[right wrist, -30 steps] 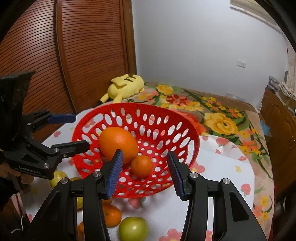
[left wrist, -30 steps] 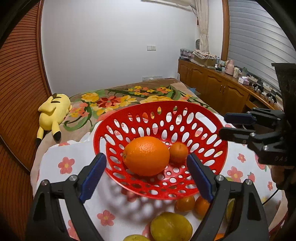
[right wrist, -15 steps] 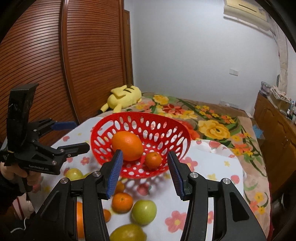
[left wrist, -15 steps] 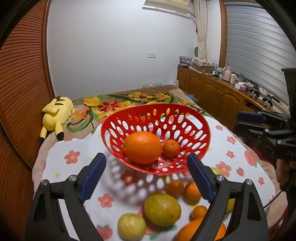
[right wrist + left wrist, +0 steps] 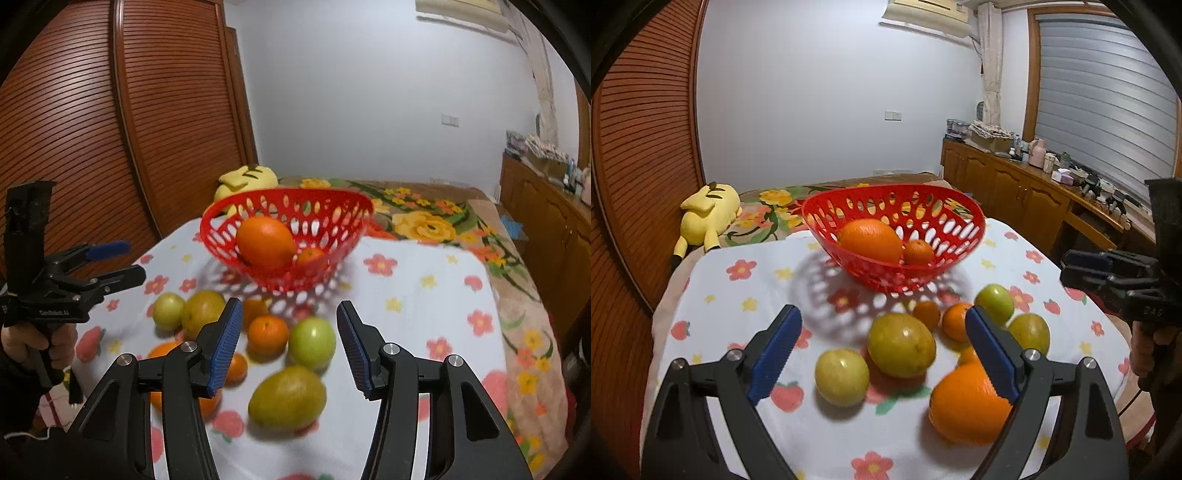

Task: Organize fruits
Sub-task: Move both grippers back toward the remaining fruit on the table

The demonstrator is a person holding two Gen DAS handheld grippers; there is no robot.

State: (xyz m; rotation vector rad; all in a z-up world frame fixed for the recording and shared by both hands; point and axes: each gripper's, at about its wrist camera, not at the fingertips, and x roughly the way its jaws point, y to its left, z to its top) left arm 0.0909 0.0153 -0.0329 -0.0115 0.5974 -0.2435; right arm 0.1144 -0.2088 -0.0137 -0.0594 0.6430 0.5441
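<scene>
A red perforated basket (image 5: 964, 225) (image 5: 218, 236) stands at the far side of the flowered tablecloth. It holds a big orange (image 5: 870, 240) (image 5: 264, 242) and a small mandarin (image 5: 918, 253). Several loose fruits lie in front of it: a yellow-green fruit (image 5: 901, 349), a big orange (image 5: 964, 406), a green apple (image 5: 312, 343), a mandarin (image 5: 267, 332) and a mango-shaped fruit (image 5: 288, 398). My left gripper (image 5: 880, 311) (image 5: 135, 260) is open wide above them and holds nothing. My right gripper (image 5: 289, 302) (image 5: 1065, 266) is opening, with nothing pressed between its pads.
A yellow plush toy (image 5: 705, 218) lies on the flowered bedspread (image 5: 424, 221) behind the table. Slatted wooden doors (image 5: 110, 147) stand on the left. A cluttered wooden sideboard (image 5: 1034, 184) runs along the right. The tablecloth (image 5: 738, 302) drops off at its left and right edges.
Both grippers have drawn back from the basket, which now looks smaller and farther off. More loose fruit has come into view in front. The right jaws stand a little wider.
</scene>
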